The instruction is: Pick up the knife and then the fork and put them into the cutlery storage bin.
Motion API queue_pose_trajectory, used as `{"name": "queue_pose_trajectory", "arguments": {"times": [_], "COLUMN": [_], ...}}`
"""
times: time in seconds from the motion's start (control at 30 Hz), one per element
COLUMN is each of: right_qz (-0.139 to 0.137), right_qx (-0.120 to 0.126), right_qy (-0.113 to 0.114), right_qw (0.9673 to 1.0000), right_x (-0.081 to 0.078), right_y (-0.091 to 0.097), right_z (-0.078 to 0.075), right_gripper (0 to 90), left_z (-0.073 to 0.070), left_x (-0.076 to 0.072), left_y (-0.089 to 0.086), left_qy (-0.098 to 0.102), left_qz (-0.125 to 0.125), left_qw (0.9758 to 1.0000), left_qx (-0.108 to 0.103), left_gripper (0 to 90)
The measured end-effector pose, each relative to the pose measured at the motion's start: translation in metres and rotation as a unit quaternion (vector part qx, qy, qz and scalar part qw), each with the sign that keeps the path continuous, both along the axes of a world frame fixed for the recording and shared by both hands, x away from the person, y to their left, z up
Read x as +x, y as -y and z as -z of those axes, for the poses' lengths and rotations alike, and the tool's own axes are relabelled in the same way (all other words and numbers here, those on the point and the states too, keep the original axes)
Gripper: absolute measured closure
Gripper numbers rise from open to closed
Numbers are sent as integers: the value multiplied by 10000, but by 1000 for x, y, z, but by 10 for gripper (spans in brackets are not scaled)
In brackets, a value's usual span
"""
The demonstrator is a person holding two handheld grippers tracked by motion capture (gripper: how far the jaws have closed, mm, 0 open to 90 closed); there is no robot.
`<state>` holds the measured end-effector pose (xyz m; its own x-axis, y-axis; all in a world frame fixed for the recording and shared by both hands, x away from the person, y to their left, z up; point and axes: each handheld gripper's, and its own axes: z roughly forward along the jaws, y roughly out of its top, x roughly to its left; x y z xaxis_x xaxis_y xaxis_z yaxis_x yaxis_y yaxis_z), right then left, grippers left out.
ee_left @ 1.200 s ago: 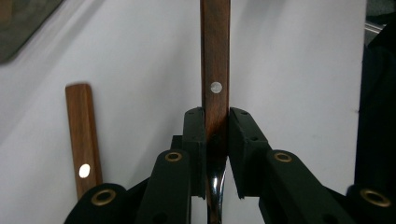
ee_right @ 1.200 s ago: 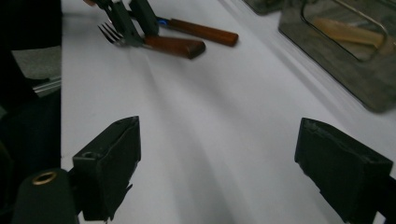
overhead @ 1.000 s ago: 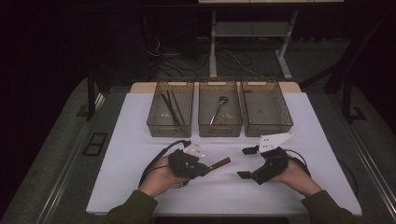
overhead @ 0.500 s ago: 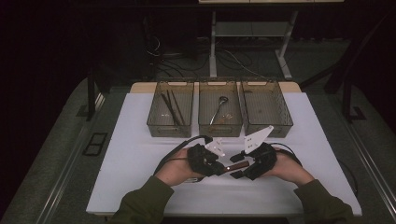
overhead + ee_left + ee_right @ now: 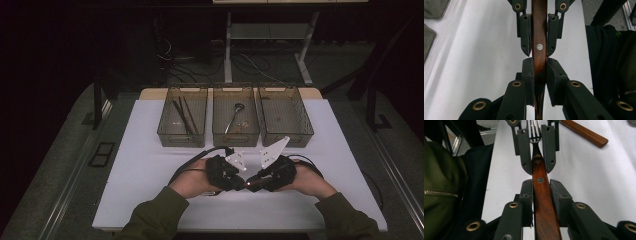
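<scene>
Wooden-handled steel fork [image 5: 541,195] passes between hands: left gripper [image 5: 234,179] clenches it, right gripper [image 5: 252,182] has just closed on it; next, left lets go.

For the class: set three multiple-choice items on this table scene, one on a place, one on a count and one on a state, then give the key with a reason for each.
1. Where is the fork?
A. in the middle bin
B. between the two grippers, above the white mat
C. on the floor

2. How many clear bins stand at the table's far side?
A. two
B. three
C. five

3. How are the right gripper's jaws?
A. wide open and empty
B. shut on a spoon
C. shut on the fork's wooden handle

Key:
1 B, the left gripper and the right gripper both clamp it.
2 B, three stand side by side.
3 C, its jaws have just been closing and now press the handle.
</scene>
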<state>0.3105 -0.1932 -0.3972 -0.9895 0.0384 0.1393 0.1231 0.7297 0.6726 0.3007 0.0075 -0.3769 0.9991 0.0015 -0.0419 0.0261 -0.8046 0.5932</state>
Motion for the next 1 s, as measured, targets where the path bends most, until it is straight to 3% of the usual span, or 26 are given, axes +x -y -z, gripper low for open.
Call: {"name": "queue_pose_trajectory", "arguments": {"times": [0.2, 0.4, 0.53, 0.63, 0.73, 0.8, 0.9, 1.0], "right_qz": [-77, -7, 54, 234, 469, 708, 1061, 1419], "right_qx": [-29, 57, 115, 124, 89, 43, -7, 131], "right_qy": [-116, -58, -53, -52, 13, 55, 127, 106], "right_qw": [9999, 10000, 9999, 9996, 9989, 9975, 9943, 9897], "right_x": [-2, -2, 0, 3, 8, 11, 17, 22], "right_y": [-1, 2, 6, 11, 20, 26, 38, 53], "right_z": [0, -2, -4, -5, -5, -6, -8, -14], "right_gripper": [756, 758, 758, 758, 757, 757, 757, 757], "left_z": [0, 0, 0, 0, 0, 1, 4, 8], "left_x": [-1, 1, 3, 4, 4, 4, 4, 0], "left_y": [-1, -4, -13, -26, -42, -54, -73, -91], "left_qy": [-92, 69, 94, 70, 75, 119, 156, 218], "left_qz": [76, 114, -126, -469, -896, -1232, -1746, -2178], "left_qw": [9999, 9997, 9989, 9963, 9905, 9859, 9761, 9654], "left_qx": [-44, -218, -447, -721, -1040, -1124, -1283, -1415], "left_gripper": [770, 760, 604, 506, 438, 417, 377, 332]}}
